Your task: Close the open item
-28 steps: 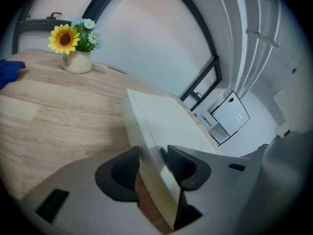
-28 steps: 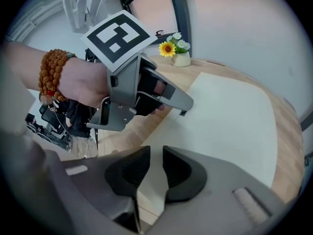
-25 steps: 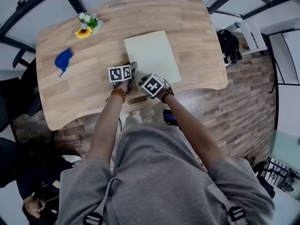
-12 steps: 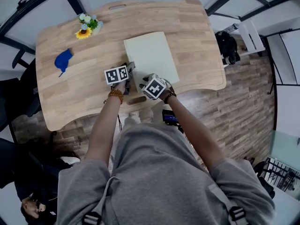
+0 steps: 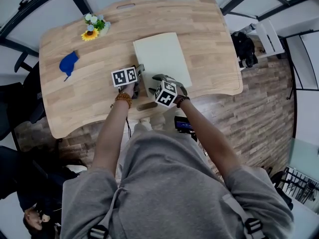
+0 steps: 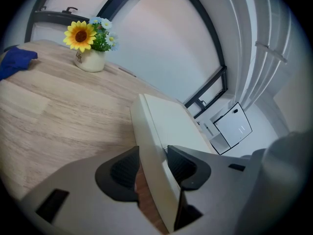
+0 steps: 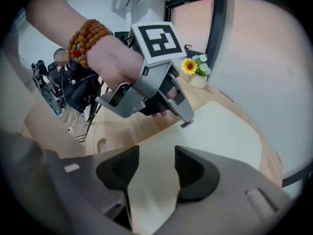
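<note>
On table (image 5: 75,98), left tool (image 6: 152,168) seemingly clamps cream box (image 5: 162,56); right tool (image 7: 154,168), just opening, empty.

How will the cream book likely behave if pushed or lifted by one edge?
Probably stiff: the cream book lies flat, with a thick straight edge between the left gripper's pads. Its smooth cover may slide readily on the wooden table.

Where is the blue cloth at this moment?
In the head view, the blue cloth lies on the left part of the wooden table, a little nearer the person than the sunflower pot and well left of the pale book.
</note>
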The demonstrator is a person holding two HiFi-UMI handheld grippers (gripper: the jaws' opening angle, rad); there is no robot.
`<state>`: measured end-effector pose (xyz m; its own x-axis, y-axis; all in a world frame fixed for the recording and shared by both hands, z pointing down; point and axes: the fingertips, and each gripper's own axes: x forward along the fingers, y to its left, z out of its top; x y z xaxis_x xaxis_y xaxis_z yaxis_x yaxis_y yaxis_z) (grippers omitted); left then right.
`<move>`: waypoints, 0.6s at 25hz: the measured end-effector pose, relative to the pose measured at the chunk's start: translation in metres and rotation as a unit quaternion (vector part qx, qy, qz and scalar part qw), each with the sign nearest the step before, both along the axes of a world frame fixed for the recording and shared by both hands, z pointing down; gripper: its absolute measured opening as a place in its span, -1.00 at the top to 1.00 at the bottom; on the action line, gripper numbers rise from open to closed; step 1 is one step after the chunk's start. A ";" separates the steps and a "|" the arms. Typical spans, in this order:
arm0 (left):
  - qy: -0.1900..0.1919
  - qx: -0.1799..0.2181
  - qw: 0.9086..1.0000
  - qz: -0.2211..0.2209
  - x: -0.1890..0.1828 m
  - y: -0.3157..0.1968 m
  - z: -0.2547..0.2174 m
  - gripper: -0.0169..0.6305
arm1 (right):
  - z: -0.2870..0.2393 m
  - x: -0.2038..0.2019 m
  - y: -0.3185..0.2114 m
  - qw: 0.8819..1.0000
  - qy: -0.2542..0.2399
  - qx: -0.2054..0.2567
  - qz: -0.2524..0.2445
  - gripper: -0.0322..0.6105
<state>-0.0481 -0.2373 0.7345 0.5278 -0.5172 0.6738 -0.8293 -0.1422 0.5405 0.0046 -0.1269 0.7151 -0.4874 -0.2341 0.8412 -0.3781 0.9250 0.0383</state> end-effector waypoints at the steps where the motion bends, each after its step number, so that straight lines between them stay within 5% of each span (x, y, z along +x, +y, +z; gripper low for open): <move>1: 0.000 -0.001 1.000 0.001 0.001 0.001 0.000 0.38 | -0.004 -0.003 -0.008 1.000 -0.009 0.013 0.000 0.14; 5: 0.010 0.000 1.000 -0.006 0.001 0.003 -0.001 0.37 | -0.006 -0.014 -0.038 0.999 -0.016 0.028 -0.001 0.09; 12: 0.010 0.000 0.997 -0.079 -0.028 0.011 0.006 0.51 | 0.006 -0.019 -0.046 0.999 -0.004 -0.034 -0.015 0.08; 15: 0.033 0.009 0.997 -0.063 -0.018 0.014 0.006 0.51 | 0.006 -0.019 -0.042 0.999 -0.002 -0.050 -0.015 0.08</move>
<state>-0.0657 -0.2233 0.7403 0.5005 -0.5944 0.6295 -0.8036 -0.0484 0.5932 -0.0142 -0.1694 0.7208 -0.4963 -0.1333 0.8578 -0.3494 0.9353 -0.0568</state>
